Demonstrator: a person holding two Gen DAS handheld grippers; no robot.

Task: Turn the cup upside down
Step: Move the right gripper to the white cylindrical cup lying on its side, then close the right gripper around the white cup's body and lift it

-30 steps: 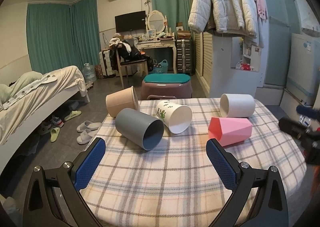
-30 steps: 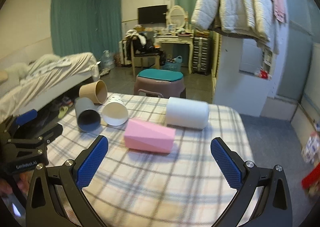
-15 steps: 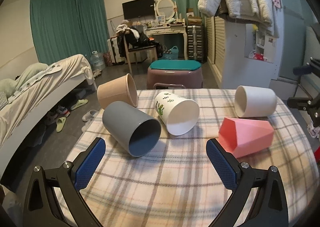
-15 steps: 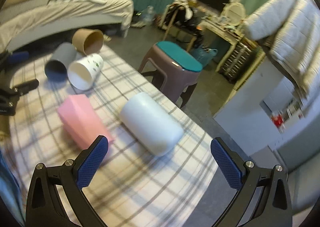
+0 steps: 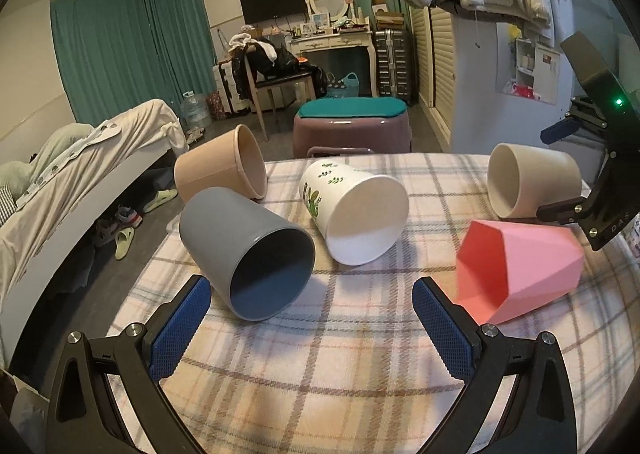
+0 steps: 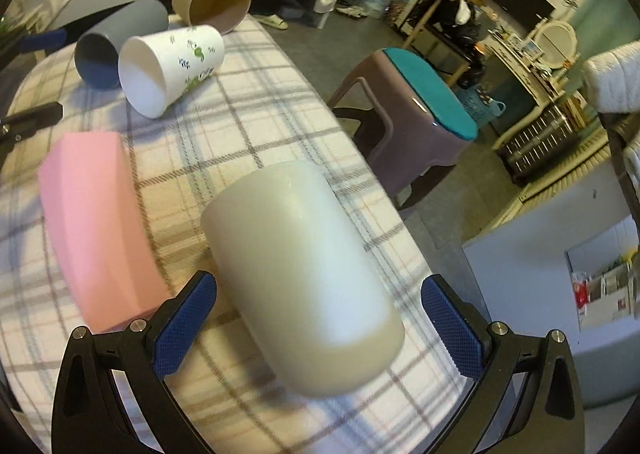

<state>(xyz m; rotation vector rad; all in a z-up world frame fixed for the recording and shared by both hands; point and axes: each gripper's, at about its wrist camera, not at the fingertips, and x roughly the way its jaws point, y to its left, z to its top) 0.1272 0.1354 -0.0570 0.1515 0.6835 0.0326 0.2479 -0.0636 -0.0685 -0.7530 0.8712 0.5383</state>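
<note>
Cream cup (image 6: 300, 274) lying sideways between spread right gripper (image 6: 318, 320) jaws, left gripper (image 5: 310, 328) jaws spread, hovering

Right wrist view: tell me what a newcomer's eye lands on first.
The cream cup fills the foreground, lying on its side between the open right tool pads. Beside it on the plaid tablecloth lies the pink faceted cup, with three more tipped cups behind.

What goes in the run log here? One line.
right gripper: open, straddling cream cup | left gripper: open, empty | cups on sides
</note>
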